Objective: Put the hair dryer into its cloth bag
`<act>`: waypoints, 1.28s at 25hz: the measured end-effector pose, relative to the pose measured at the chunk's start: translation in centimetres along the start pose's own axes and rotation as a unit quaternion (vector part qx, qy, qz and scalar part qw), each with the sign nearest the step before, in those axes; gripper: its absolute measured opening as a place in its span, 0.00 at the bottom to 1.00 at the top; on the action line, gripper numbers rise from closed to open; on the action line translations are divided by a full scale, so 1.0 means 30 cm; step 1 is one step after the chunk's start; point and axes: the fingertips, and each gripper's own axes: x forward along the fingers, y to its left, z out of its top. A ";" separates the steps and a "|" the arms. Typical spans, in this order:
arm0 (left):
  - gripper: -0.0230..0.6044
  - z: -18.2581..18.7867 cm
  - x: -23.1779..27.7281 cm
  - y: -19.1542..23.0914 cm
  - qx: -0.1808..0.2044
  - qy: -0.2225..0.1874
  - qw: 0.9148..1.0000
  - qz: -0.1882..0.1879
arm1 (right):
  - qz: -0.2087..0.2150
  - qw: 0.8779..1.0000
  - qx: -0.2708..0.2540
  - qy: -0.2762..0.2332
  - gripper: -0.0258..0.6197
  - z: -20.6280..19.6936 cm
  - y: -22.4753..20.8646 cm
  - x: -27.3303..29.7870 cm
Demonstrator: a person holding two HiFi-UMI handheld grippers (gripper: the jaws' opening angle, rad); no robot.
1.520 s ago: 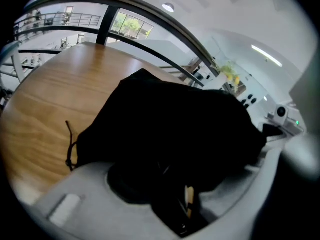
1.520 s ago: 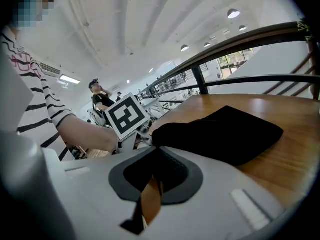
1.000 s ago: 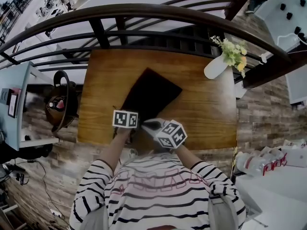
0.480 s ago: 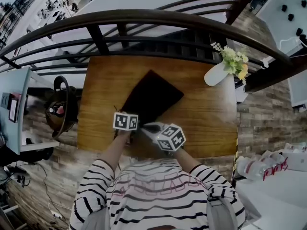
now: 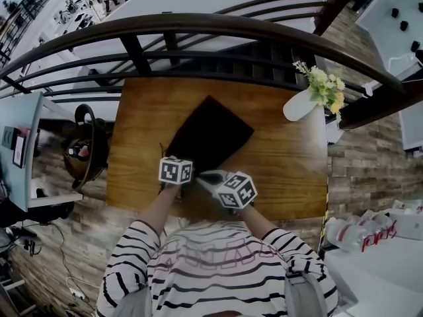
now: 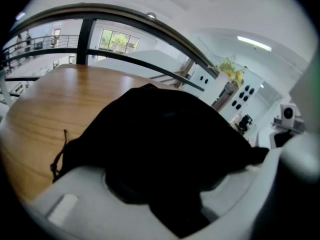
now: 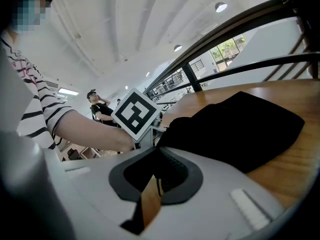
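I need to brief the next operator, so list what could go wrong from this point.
1. The left gripper has its jaws opening with the cloth bag between them. The cloth may slump, leaving only the right gripper, which looks shut on the bag's near edge, a thin pinch that could slip.
2. The drawstring lies loose on the table beside the left gripper and might snag on it.

Wooden table, dark railing, perhaps windows
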 end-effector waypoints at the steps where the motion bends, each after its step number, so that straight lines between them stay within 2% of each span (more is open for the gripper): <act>1: 0.37 0.003 -0.010 0.002 0.000 -0.008 1.000 0.002 | 0.001 1.000 0.002 -0.002 0.06 0.001 0.003 0.001; 8: 0.48 0.008 -0.102 0.024 0.023 -0.037 0.999 0.021 | 0.005 1.000 0.005 -0.005 0.06 0.007 0.021 0.023; 13: 0.52 -0.028 -0.183 0.041 0.015 -0.064 0.997 0.031 | 0.001 1.000 -0.002 0.004 0.06 -0.012 0.049 0.043; 21: 0.53 -0.078 -0.308 0.081 0.014 -0.102 0.993 0.055 | -0.024 0.999 -0.015 0.015 0.06 -0.041 0.083 0.088; 32: 0.52 -0.236 -0.479 0.131 -0.027 -0.119 0.989 0.078 | -0.066 0.996 -0.029 0.047 0.06 -0.127 0.100 0.143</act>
